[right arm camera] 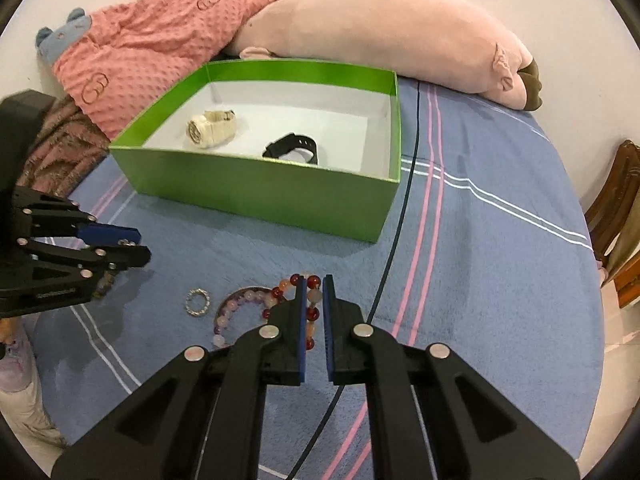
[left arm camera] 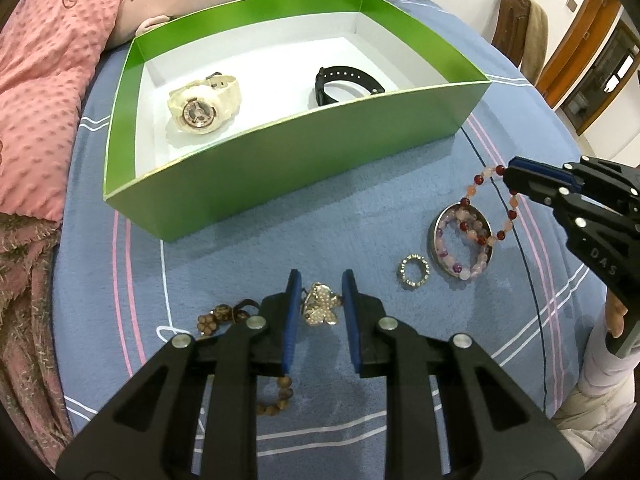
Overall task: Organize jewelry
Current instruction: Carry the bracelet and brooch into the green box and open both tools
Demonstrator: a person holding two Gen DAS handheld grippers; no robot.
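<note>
My left gripper (left arm camera: 321, 285) is shut on a pearl butterfly ornament (left arm camera: 320, 309), low over the blue cover. A wooden bead bracelet (left arm camera: 276, 398) lies partly hidden under its fingers. My right gripper (right arm camera: 315, 284) is shut on a red-and-pink bead bracelet (right arm camera: 311, 314), which hangs from its tips (left arm camera: 510, 178) in a loop (left arm camera: 472, 192). Below that loop a purple bead bracelet (left arm camera: 464, 268) lies inside a round metal rim (left arm camera: 434, 236), with a sparkly ring (left arm camera: 414, 273) beside it. The green box (left arm camera: 300, 160) holds a cream watch (left arm camera: 202, 106) and a black band (left arm camera: 344, 84).
The box sits on a blue striped bedspread (right arm camera: 480, 260). A pink plush toy (right arm camera: 380, 28) and a pink dotted blanket (right arm camera: 152, 48) lie behind it. A thin black cable (right arm camera: 404, 216) runs across the cover. A wooden chair (right arm camera: 616, 208) stands at the right edge.
</note>
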